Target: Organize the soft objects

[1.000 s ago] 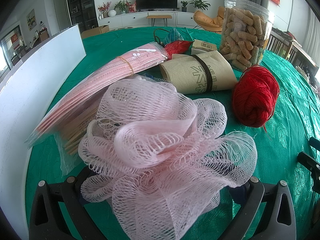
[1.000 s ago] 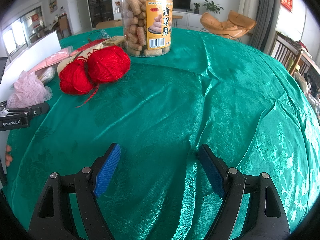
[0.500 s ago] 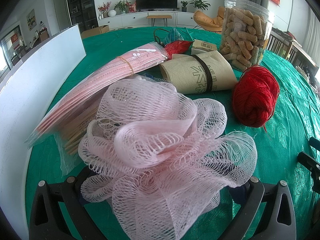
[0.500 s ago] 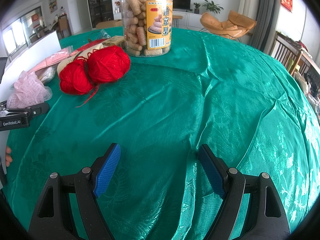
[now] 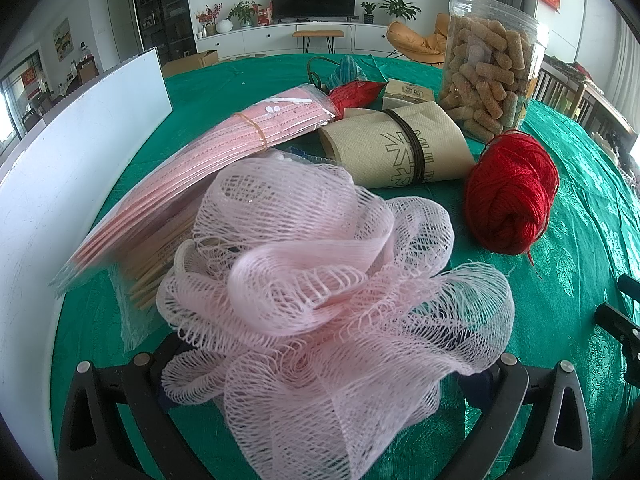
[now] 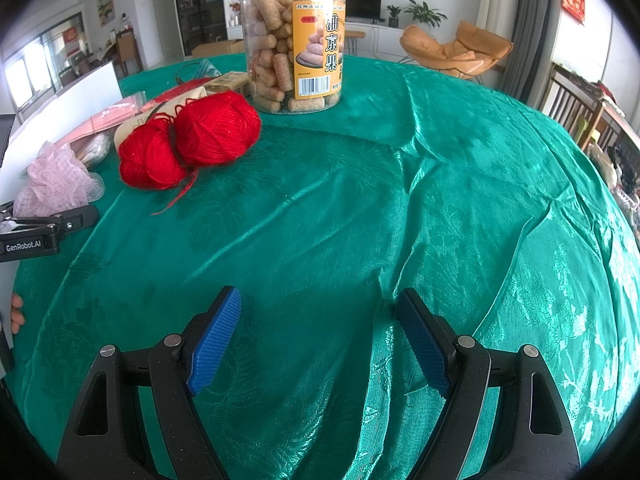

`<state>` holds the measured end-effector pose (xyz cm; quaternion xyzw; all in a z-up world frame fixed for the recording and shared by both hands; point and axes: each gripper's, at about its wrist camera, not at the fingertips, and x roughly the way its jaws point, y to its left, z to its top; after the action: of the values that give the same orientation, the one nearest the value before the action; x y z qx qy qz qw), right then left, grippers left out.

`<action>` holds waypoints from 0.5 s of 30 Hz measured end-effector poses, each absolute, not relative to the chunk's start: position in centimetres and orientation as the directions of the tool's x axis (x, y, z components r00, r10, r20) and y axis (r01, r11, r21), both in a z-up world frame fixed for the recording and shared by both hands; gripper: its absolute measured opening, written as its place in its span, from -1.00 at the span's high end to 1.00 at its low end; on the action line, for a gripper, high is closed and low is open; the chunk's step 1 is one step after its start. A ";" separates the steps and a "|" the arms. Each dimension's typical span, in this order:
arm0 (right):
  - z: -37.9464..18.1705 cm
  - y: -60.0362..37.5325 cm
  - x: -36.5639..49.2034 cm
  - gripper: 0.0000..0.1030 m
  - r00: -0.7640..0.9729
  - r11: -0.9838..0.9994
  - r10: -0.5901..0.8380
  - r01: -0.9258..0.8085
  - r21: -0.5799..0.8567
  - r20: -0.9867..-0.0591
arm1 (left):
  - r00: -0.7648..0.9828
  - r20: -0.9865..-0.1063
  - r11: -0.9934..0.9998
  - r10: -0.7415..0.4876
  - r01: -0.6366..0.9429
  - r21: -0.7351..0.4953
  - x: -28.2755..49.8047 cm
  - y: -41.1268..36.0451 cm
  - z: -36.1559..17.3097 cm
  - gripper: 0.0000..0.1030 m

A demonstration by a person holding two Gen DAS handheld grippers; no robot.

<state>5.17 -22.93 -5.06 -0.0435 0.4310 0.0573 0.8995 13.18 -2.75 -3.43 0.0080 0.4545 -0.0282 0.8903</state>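
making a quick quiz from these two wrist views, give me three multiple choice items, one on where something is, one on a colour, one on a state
1. Where does the snack jar stand relative to the red yarn in the right wrist view?
A. behind it, further from the camera
B. in front of it, nearer the camera
C. on top of it

2. What colour is the tablecloth?
A. white
B. green
C. orange

3. What is between the fingers of the right gripper?
A. the red yarn
B. the pink mesh pouf
C. nothing, they stand apart over bare cloth

Answers: 1 A, the jar rises beyond the yarn. 2 B, shiny green fabric covers the table. 3 C, only cloth shows between the blue pads, while the pink mesh pouf sits in the left gripper.
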 end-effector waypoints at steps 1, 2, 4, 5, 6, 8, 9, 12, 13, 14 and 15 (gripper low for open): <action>-5.1 -22.9 5.2 -0.61 0.622 0.990 0.066 -0.141 -0.029 -0.780 | 0.585 -0.810 0.998 -0.043 0.058 -0.012 13.2 -2.7 -3.4 -1.00; -5.1 -22.9 5.2 -0.61 0.622 0.990 0.066 -0.141 -0.029 -0.780 | 0.585 -0.810 0.998 -0.043 0.058 -0.012 13.2 -2.7 -3.4 -1.00; -5.1 -22.9 5.2 -0.61 0.622 0.990 0.065 -0.141 -0.029 -0.780 | 0.585 -0.810 0.998 -0.044 0.058 -0.012 13.2 -2.7 -3.4 -1.00; -5.1 -22.9 5.2 -0.61 0.622 0.990 0.066 -0.141 -0.029 -0.780 | 0.585 -0.810 0.998 -0.043 0.057 -0.012 13.2 -2.7 -3.4 -1.00; -5.1 -23.0 5.2 -0.61 0.622 0.990 0.066 -0.141 -0.029 -0.780 | 0.586 -0.809 0.999 -0.041 0.051 -0.014 13.2 -2.7 -3.4 -1.00; -5.1 -22.9 5.2 -0.61 0.622 0.990 0.065 -0.141 -0.029 -0.780 | 0.586 -0.810 0.999 -0.031 0.035 -0.013 13.3 -2.7 -3.5 -1.00; -5.1 -22.9 5.2 -0.61 0.622 0.990 0.066 -0.141 -0.029 -0.780 | 0.586 -0.810 0.999 -0.029 0.032 -0.013 13.4 -2.7 -3.5 -1.00; -5.1 -22.9 5.2 -0.61 0.622 0.990 0.066 -0.141 -0.029 -0.780 | 0.573 -0.819 0.999 -0.026 0.033 -0.009 12.8 -2.9 -3.3 -1.00; -5.1 -22.9 5.2 -0.61 0.622 0.990 0.066 -0.141 -0.029 -0.780 | 0.554 -0.832 0.999 -0.024 0.035 -0.006 12.6 -2.9 -3.2 -1.00; -5.1 -22.9 5.2 -0.61 0.622 0.990 0.066 -0.141 -0.029 -0.780 | 0.547 -0.837 1.000 -0.014 0.020 -0.003 12.1 -2.9 -3.0 -1.00; -5.1 -22.9 5.2 -0.61 0.622 0.990 0.066 -0.141 -0.029 -0.780 | 0.566 -0.825 1.000 -0.005 -0.005 -0.009 11.1 -2.7 -2.7 -1.00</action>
<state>5.17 -22.93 -5.05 -0.0436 0.4309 0.0573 0.8995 11.10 -2.68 -2.67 -0.0054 0.4660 0.0001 0.8848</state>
